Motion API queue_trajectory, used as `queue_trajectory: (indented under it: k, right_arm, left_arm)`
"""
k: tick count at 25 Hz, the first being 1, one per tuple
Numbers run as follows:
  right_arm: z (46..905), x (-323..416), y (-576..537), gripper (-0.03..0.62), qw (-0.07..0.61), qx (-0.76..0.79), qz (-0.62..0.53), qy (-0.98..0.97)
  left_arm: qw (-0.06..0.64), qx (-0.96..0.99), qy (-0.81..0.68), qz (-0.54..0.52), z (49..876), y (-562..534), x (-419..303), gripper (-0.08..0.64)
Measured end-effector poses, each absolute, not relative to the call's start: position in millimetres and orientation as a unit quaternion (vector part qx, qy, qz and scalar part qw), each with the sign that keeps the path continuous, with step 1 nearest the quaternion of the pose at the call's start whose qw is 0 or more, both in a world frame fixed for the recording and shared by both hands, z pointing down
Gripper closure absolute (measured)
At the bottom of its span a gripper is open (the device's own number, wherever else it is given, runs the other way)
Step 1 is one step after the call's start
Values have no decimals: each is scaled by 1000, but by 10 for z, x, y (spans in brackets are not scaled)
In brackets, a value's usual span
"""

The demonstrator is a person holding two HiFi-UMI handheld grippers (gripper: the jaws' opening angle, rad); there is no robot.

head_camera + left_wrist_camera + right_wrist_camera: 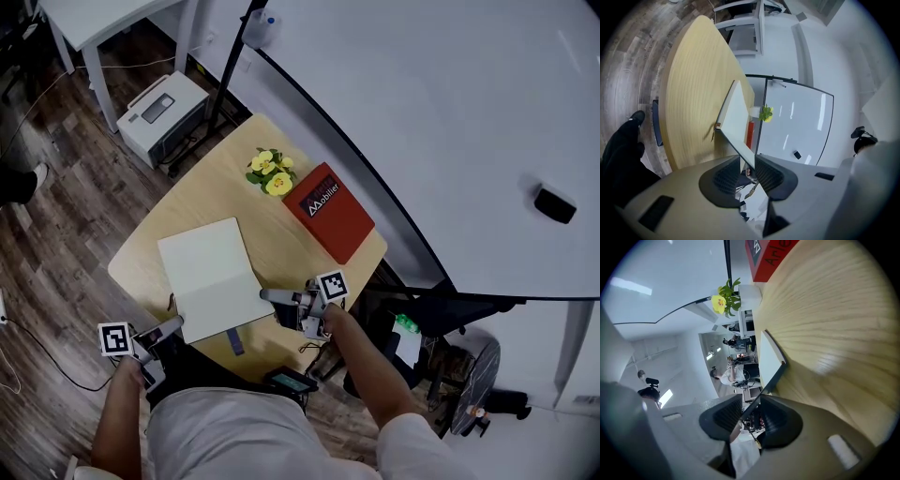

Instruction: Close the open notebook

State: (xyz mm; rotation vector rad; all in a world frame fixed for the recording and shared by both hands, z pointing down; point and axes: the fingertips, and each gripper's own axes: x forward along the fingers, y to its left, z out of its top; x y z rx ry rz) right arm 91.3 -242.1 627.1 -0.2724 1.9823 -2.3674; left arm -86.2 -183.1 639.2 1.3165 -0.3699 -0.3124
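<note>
while the notebook lies on the table, l claw & r claw each clamp its near edge.

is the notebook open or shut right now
Open. In the head view the notebook lies spread on the table, white pages facing up, with the fold running across its middle.

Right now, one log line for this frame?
notebook: open on table | left gripper: shut on near-left edge | right gripper: shut on near-right edge
</note>
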Motion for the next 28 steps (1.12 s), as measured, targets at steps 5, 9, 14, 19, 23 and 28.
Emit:
queue_trajectory:
  k: [5,9,14,19,23,28]
  right_arm:
    - [6324,901,-2361,483,-1,-88,-779,621]
    - [6305,802,-2165,489,-47,-42,-818,572]
    - [6292,777,-2206,497,-83,-29,-839,538]
    - [6156,721,-2332,490,-94,-5,-809,580]
    - [6082,759,-2404,476,-64,-17,-783,618]
    - [6034,1007,-2426,469,-20,-31,-791,611]
  left_arm:
    - [763,608,-171,-139,6417,-1854,-888,462]
    - [766,609,-171,-119,6452,-1833,-878,477]
    - [782,592,-156,-115,6466,-1846,-907,480]
    - [794,579,-133,-126,6435,-1943,-937,468]
    - [801,574,-119,-125,6420,-1965,-896,469]
    - [806,569,-113,-119,6422,-1988,-861,472]
